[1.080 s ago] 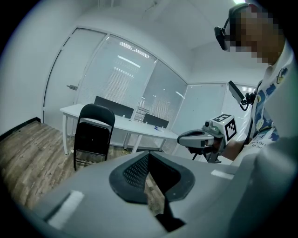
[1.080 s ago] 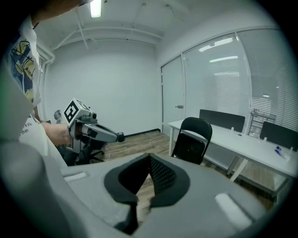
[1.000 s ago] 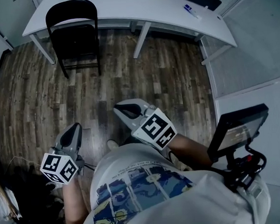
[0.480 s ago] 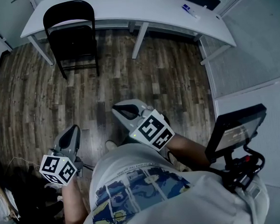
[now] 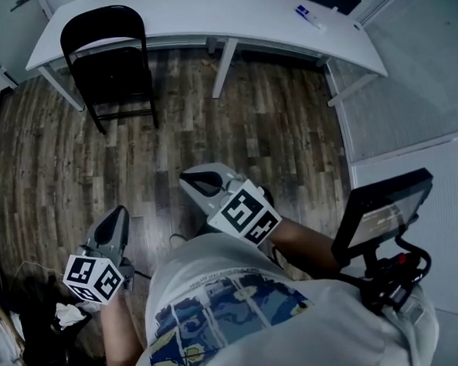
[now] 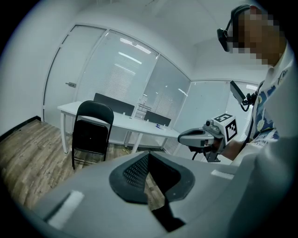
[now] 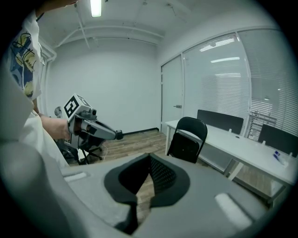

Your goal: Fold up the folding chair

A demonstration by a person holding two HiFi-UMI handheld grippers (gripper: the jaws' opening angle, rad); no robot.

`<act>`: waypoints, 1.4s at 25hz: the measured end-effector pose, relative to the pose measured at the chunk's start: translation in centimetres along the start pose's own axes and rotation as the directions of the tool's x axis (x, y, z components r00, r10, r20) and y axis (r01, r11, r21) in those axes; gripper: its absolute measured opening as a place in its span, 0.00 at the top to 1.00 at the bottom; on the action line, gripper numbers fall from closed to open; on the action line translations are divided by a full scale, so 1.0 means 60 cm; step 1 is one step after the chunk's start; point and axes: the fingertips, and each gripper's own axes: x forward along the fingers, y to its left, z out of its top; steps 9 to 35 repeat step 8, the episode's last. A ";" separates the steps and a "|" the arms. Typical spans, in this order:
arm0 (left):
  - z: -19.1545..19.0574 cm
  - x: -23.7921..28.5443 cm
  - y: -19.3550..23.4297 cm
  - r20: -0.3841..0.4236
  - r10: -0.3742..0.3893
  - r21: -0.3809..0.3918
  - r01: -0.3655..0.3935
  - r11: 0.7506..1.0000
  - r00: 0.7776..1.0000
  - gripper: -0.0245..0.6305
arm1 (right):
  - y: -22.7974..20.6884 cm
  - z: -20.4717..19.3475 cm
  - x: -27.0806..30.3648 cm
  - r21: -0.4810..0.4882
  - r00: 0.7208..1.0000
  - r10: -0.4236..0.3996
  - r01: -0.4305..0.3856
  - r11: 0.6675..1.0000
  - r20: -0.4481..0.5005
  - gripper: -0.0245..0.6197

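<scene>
A black folding chair [image 5: 110, 66] stands unfolded at the left end of a long white table [image 5: 226, 12], seat toward me. It also shows in the left gripper view as the chair [image 6: 91, 132] and in the right gripper view as the chair [image 7: 187, 139]. My left gripper [image 5: 115, 220] is shut and empty, low at the left, well short of the chair. My right gripper [image 5: 189, 181] is shut and empty too, held in front of my body, pointing toward the chair. The jaws of both meet with nothing between them.
Wood-plank floor [image 5: 234, 132] lies between me and the chair. A small blue item [image 5: 308, 14] and dark screens sit on the table. A monitor on a rig [image 5: 378, 216] is at my right. Dark clutter [image 5: 37, 329] lies at the lower left. Glass walls stand behind the table.
Both grippers and my view have shifted forward across the floor; the chair sits a little further left and higher in the head view. Jaws stay shut.
</scene>
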 end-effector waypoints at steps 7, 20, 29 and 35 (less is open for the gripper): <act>0.026 0.096 -0.025 -0.004 -0.002 0.005 0.002 1.000 1.000 0.96 | -0.094 -0.015 -0.008 -0.008 1.000 0.013 -0.013 1.000 -0.002 0.96; 0.031 0.112 -0.029 -0.005 -0.003 0.006 0.003 1.000 1.000 0.96 | -0.110 -0.016 -0.009 -0.009 1.000 0.015 -0.015 1.000 -0.003 0.96; 0.031 0.112 -0.029 -0.005 -0.003 0.006 0.003 1.000 1.000 0.96 | -0.110 -0.016 -0.009 -0.009 1.000 0.015 -0.015 1.000 -0.003 0.96; 0.031 0.112 -0.029 -0.005 -0.003 0.006 0.003 1.000 1.000 0.96 | -0.110 -0.016 -0.009 -0.009 1.000 0.015 -0.015 1.000 -0.003 0.96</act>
